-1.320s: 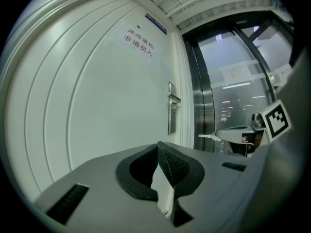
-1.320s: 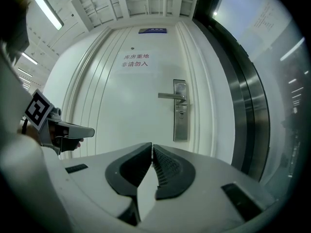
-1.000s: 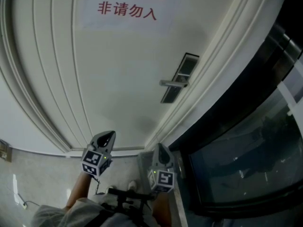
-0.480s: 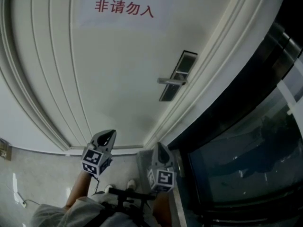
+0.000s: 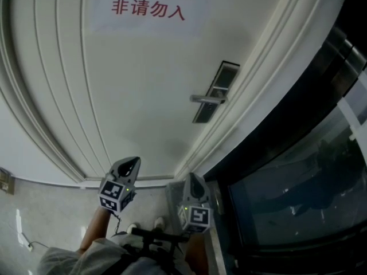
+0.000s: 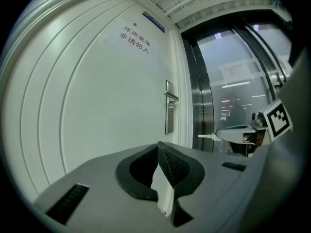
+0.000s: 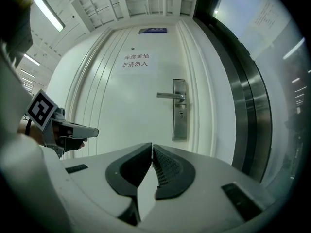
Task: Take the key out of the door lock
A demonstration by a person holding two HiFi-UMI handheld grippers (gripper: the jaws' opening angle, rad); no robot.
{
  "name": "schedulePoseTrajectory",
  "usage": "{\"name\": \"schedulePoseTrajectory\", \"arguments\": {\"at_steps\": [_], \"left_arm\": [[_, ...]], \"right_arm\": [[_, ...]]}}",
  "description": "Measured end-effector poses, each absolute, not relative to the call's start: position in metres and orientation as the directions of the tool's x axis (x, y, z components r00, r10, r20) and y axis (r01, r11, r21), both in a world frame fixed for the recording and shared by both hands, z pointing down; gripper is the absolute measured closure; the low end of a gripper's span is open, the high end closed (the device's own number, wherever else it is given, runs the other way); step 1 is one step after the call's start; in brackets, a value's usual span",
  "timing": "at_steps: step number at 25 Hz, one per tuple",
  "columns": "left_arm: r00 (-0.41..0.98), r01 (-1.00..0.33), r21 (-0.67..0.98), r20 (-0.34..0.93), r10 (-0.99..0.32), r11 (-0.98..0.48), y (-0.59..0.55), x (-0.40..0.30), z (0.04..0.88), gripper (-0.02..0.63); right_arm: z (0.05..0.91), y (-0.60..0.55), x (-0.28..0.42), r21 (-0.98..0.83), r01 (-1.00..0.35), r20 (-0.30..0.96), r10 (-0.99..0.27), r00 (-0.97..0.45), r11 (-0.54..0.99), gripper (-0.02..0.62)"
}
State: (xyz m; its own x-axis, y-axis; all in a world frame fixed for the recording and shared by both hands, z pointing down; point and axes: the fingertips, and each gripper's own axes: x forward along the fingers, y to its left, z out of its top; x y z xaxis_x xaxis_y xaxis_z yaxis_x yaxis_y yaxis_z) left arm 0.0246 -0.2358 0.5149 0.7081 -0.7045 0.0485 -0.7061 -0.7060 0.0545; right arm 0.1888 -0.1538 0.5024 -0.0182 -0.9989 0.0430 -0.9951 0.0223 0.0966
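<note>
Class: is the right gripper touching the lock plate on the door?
Apart. The right gripper view shows the right gripper, jaws together, short of the lock plate, with white door visible between them.

Left gripper (image 5: 129, 164), right gripper (image 5: 193, 180): grey, black ribbed fingers (image 6: 175, 166), black-white marker cubes (image 5: 114, 195).

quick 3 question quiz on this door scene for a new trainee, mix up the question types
1. True or false: the right gripper is shut with nothing between its jaws.
2. In the right gripper view, the lever handle sticks out from the lock plate toward: A the left, B the right, C straight down.
3. Fill in: the lettering on the door sign is ___ in colour.
Key: 1 true; 2 A; 3 red.
</note>
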Motion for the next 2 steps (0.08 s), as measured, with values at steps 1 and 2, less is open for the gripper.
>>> {"name": "schedulePoseTrajectory", "arguments": {"at_steps": [1, 2], "left_arm": [[0.708, -0.707, 0.054, 0.048, -0.705, -0.706, -0.2372, 0.0252, 0.5149, 0.598], [0.707, -0.707, 0.054, 0.047, -0.706, -0.705, -0.2386, 0.0259, 0.5148, 0.599]], "right_arm": [[0.5023, -0.1550, 0.1892, 0.095, -0.995, 0.042, -0.999, -0.019, 0.023, 0.578], [0.5022, -0.1563, 0.1897, 0.093, -0.995, 0.040, -0.999, -0.020, 0.024, 0.578]]}}
